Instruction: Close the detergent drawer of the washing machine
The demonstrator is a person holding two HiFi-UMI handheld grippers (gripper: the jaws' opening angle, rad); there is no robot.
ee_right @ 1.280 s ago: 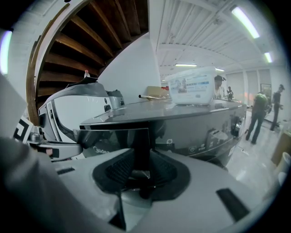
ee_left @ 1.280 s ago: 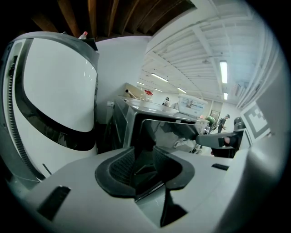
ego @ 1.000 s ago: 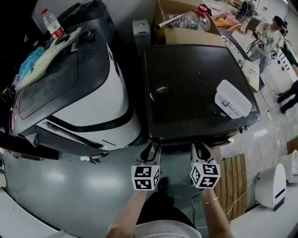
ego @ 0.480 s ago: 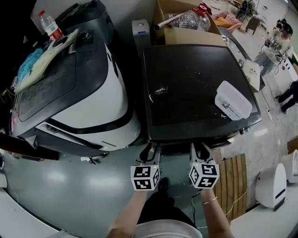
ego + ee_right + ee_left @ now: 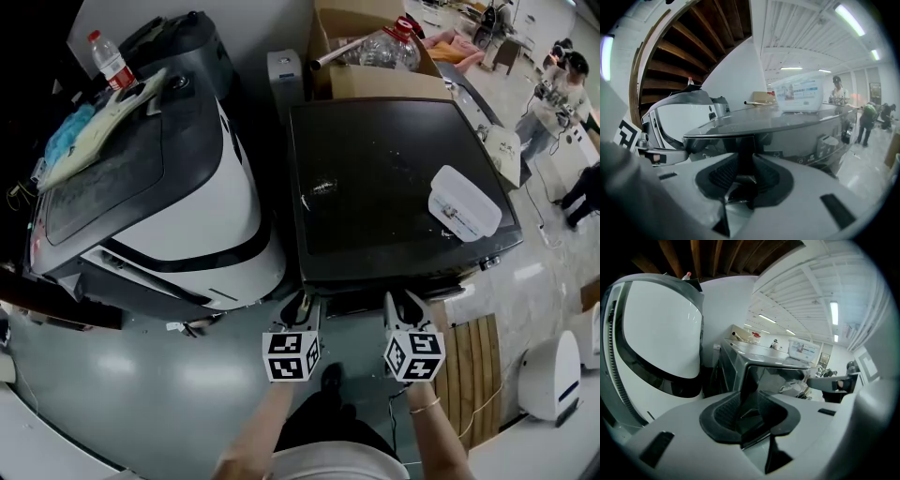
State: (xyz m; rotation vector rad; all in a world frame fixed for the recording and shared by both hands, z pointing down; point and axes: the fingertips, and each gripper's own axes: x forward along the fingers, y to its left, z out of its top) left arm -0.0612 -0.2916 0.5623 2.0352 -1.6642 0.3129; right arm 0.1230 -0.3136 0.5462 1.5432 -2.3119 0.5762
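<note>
Detergent drawer (image 5: 777,379): set in the upper front of the dark washing machine (image 5: 394,178), at its left corner. How far it stands out cannot be told. It slides front to back, so closing it would take a push straight away from the person. Left gripper (image 5: 302,306): directly before the drawer and the nearer of the two. Its jaws are parted, have just narrowed slightly, and hold nothing. Right gripper (image 5: 404,302): alongside, facing the control panel (image 5: 825,145), jaws likewise apart and empty.

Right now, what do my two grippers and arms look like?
The left gripper and right gripper match: pale grey bodies, black ribbed pads, each topped by a white cube bearing black square markers. Forearms are bare; a thin bracelet circles the right wrist. The top is white.
</note>
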